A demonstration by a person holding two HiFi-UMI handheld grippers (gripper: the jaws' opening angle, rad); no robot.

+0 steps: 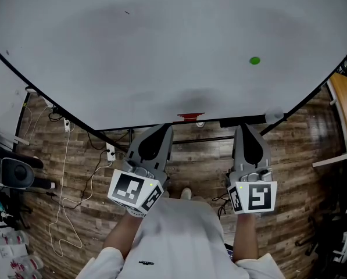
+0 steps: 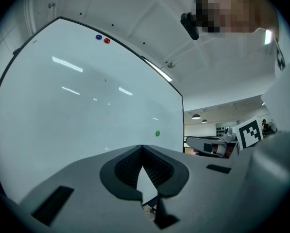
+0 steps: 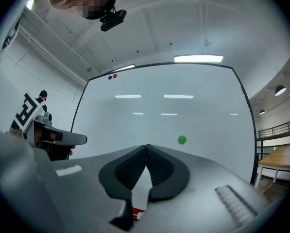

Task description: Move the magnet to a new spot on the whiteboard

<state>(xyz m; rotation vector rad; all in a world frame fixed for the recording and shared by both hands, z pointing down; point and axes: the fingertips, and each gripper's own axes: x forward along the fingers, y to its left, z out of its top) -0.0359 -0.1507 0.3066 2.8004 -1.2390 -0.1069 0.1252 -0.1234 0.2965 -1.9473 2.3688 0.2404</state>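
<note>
Green magnet [image 1: 254, 60]: it's sitting on the whiteboard [image 1: 161, 51], low on its right side, well apart from both of my tools.
Right tool [image 1: 244, 129]: I'm holding it low, below the board's bottom edge, jaws pressed together with nothing between them.
Left tool [image 1: 163, 130]: I'm keeping it low on the other side, jaws meeting at the tips, empty too.
Step in hand: by my reckoning I'm only lining up the reach, and the magnet is untouched.
Which tool: I'm favouring the right one, since the magnet is sitting almost straight ahead of it.
Doing it well: I'm planning to spread the jaws before arriving, come in square to the board, and set one pad on each side of the magnet's rim.
Risk: it's small and round, so I'm expecting it to skid out of a lopsided pinch.
New spot: I'm eyeing the bare middle, clear of the red magnet [image 3: 114, 75] and blue magnet [image 3: 110, 77] up top.
</note>
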